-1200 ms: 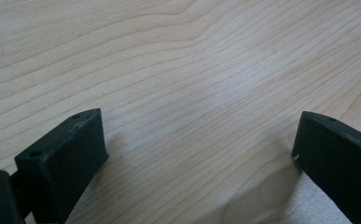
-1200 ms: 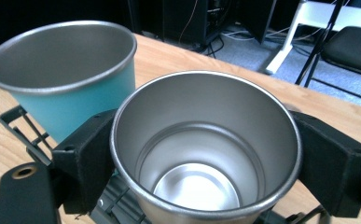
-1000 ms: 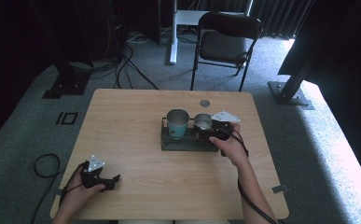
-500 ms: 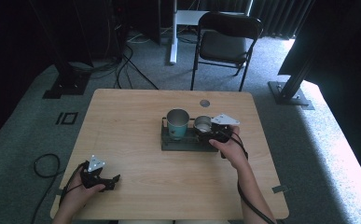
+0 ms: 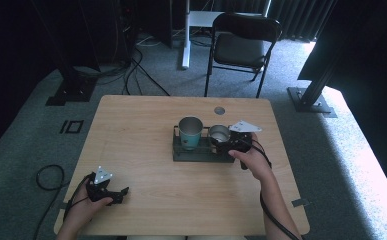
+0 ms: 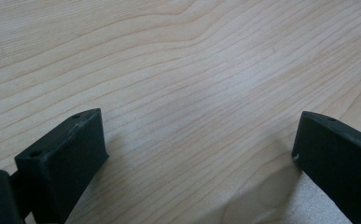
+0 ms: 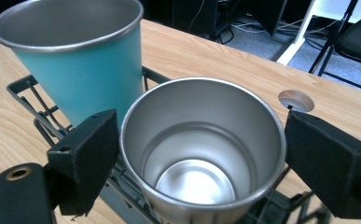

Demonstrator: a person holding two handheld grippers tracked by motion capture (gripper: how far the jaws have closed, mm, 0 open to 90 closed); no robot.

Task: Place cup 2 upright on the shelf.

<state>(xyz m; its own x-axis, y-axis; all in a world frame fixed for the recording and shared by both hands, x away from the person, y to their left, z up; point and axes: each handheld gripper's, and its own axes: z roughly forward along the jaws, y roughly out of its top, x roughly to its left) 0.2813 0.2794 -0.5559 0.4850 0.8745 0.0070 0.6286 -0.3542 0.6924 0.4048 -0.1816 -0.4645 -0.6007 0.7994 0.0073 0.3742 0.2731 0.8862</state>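
Right gripper (image 7: 201, 158) straddles the steel cup (image 7: 201, 154), jaws spread on both sides, apparently not quite touching. Cup sits in black wire rack (image 5: 181, 152) just beside teal cup (image 5: 190, 132). Left gripper (image 6: 199, 154) rests spread wide on table (image 5: 146, 120), holding nothing.

A light wooden table (image 5: 146, 130) bears a dark wire rack (image 5: 201, 153) right of centre.

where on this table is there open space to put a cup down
Bare wood runs from the left gripper to the table's far left corner, and along the near edge. It's crowded at the wire rack, where the teal cup, steel cup and right gripper sit.
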